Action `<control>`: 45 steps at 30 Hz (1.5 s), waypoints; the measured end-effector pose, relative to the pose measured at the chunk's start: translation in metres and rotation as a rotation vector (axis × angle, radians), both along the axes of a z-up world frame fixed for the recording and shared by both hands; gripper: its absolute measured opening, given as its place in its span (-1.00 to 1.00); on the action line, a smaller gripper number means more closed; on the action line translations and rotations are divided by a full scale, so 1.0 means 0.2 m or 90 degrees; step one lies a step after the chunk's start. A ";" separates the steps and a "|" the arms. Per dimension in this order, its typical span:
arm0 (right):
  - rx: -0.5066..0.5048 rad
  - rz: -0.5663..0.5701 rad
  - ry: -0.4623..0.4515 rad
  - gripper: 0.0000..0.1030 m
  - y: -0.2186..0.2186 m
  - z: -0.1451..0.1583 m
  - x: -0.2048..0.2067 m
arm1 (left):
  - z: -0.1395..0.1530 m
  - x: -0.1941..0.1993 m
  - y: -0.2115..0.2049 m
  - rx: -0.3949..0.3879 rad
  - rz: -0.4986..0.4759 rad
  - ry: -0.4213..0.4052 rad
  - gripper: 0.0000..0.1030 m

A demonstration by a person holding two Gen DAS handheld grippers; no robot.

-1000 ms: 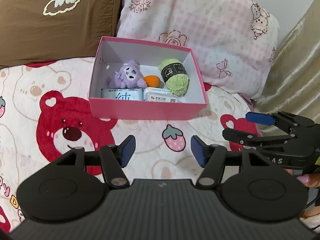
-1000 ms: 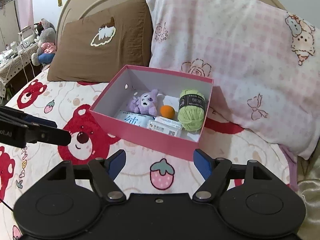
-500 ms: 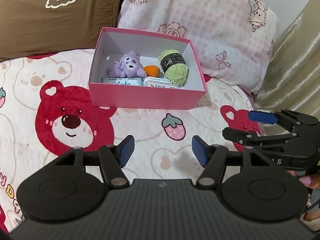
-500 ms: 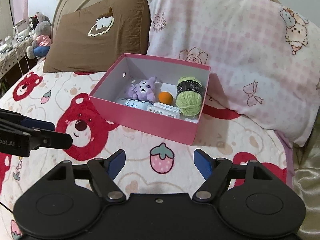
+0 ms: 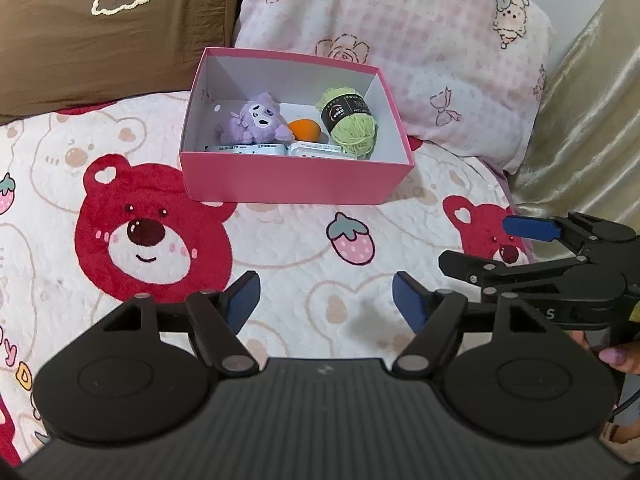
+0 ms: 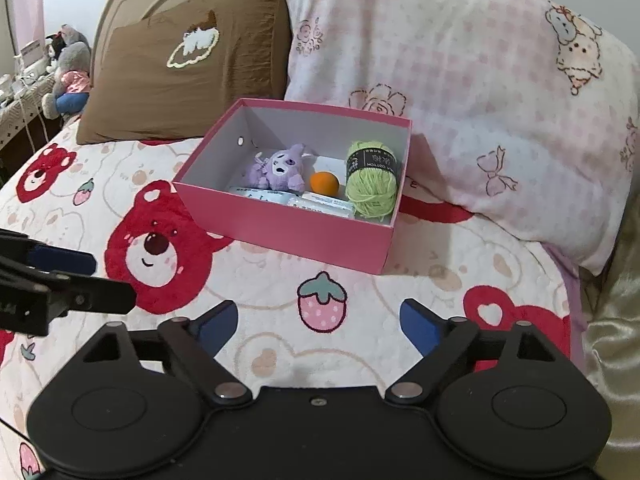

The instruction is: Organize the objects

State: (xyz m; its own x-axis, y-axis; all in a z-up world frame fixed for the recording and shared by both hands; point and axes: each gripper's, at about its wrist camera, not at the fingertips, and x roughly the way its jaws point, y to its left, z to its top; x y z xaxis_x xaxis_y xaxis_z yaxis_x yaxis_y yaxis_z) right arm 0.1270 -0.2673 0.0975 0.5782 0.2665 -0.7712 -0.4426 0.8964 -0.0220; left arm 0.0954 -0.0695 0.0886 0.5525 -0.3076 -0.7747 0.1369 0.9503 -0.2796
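Left tongs (image 5: pixel 325 296) hover over the bedspread (image 5: pixel 280 248) with nothing between the blue pads, the jaws spreading wider. Ahead of them, well apart, sits the pink box (image 5: pixel 296 180) on the bed, against the pink pillow (image 5: pixel 400 40) and near the brown pillow (image 5: pixel 112 32). Inside lie a purple plush (image 5: pixel 256 122), an orange ball (image 5: pixel 305 129), green yarn (image 5: pixel 352 126) and two white packets (image 5: pixel 280 149) along the near wall. At the right edge the right tongs (image 5: pixel 484 246) show side-on, a fingertip (image 5: pixel 616 357) below them.

From the right wrist view, the right tongs (image 6: pixel 318 326) are also empty and opening above a strawberry print (image 6: pixel 322 298). The box (image 6: pixel 288 228) stands beyond, holding the plush (image 6: pixel 278 168), ball (image 6: pixel 324 183), yarn (image 6: pixel 372 180) and packets (image 6: pixel 316 202). Left tongs (image 6: pixel 80 276) enter at the left edge.
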 end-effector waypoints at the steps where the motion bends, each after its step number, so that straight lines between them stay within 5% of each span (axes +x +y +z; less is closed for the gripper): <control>1: -0.007 -0.002 0.002 0.78 0.01 -0.01 0.00 | 0.00 0.00 0.00 0.001 -0.001 0.000 0.49; 11: -0.021 -0.035 0.000 0.83 0.01 -0.02 -0.03 | -0.05 0.01 -0.02 0.030 0.018 0.006 0.99; 15: -0.015 -0.047 -0.003 0.85 0.00 -0.03 -0.02 | -0.08 0.04 -0.04 0.074 0.037 0.043 1.00; 18: 0.010 -0.040 0.010 0.88 -0.01 -0.03 -0.02 | -0.10 0.04 -0.03 0.063 0.039 0.052 1.00; 30: -0.004 -0.066 0.021 0.95 -0.03 -0.03 0.00 | -0.08 0.03 -0.02 0.086 0.072 0.022 1.00; 45: -0.001 -0.070 0.043 0.95 -0.02 -0.04 -0.03 | -0.06 0.02 0.00 0.117 0.096 0.045 1.00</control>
